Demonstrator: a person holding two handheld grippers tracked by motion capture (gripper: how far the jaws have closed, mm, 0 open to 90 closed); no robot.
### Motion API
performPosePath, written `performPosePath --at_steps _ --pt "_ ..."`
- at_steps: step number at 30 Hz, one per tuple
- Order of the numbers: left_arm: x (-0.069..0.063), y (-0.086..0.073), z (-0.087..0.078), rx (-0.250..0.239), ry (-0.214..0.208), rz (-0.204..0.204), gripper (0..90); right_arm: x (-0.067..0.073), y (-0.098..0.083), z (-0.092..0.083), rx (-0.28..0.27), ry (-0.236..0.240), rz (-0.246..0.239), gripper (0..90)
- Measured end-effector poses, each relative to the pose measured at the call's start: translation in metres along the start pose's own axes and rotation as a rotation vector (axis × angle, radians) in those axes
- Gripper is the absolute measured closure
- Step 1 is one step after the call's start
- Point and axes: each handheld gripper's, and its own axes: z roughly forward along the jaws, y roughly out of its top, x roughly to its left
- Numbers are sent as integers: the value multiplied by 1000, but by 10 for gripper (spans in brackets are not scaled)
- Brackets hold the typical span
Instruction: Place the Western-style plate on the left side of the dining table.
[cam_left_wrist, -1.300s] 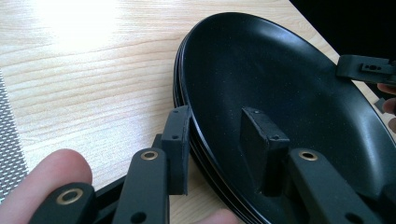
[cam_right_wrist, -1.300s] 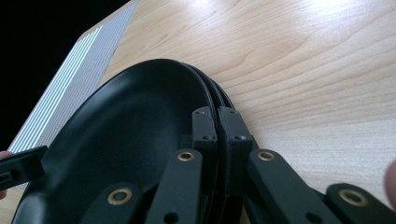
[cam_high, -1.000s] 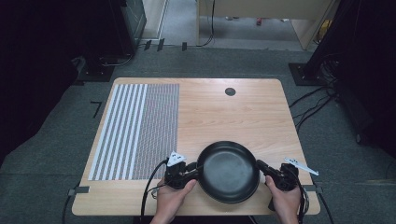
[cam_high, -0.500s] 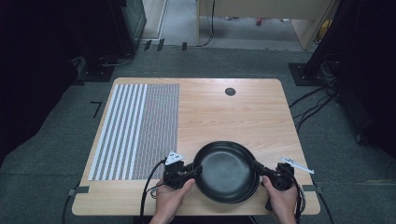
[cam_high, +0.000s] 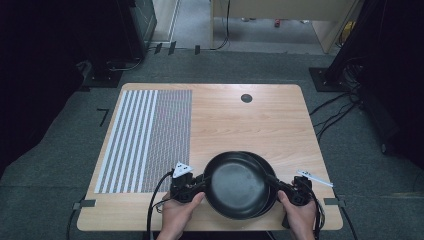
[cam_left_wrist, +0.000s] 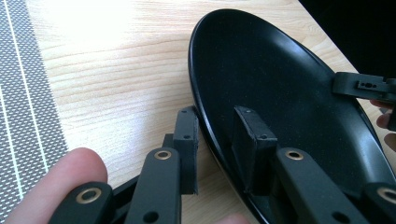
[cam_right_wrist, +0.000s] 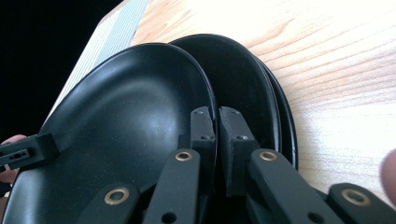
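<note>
Wooden table with a patterned mat and stacked black plates

The light wood table (cam_high: 250, 125) carried a striped and finely checked mat (cam_high: 147, 140) flat over its left part, reaching from near the far edge toward the near one. A small dark round disc (cam_high: 246, 98) sat near the far edge, well apart from the mat. Near the front edge, right of the mat, lay a stack of black plates (cam_high: 272, 175), the uppermost shifted left of those beneath.

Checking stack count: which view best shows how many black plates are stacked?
The right gripper view: behind the top black plate, two more rims fan out. The high view shows one offset edge; the left gripper view shows one plate.
</note>
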Motion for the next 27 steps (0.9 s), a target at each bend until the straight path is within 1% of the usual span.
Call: performPosePath --at_steps 4,11,13,15,21,22,24,25,26,27 --pt "2 -1 0 -1 -11 0 719 0 0 0 0 2 -1 856" --pt "1 0 -2 -2 -11 -5 727 0 0 0 4 6 3 856" --pt "0 0 -3 -3 -7 -3 729 0 0 0 5 7 2 856" --pt "1 1 -6 -4 -11 -4 729 0 0 1 4 10 -1 855" --pt "3 5 -14 -16 -18 -4 731 4 -3 3 24 16 -10 850" --pt "5 5 -17 -15 -12 -3 730 7 -4 4 31 16 -21 847" --pt "6 5 -17 -13 -6 -7 728 9 -5 5 38 23 -27 846" --pt "11 4 -18 -5 6 -15 727 9 -6 6 39 25 -36 845" --pt "13 3 -19 -12 -8 -25 727 11 -6 6 44 28 -36 847" --pt "14 3 -20 -12 -7 -26 727 12 -7 6 41 27 -48 847"
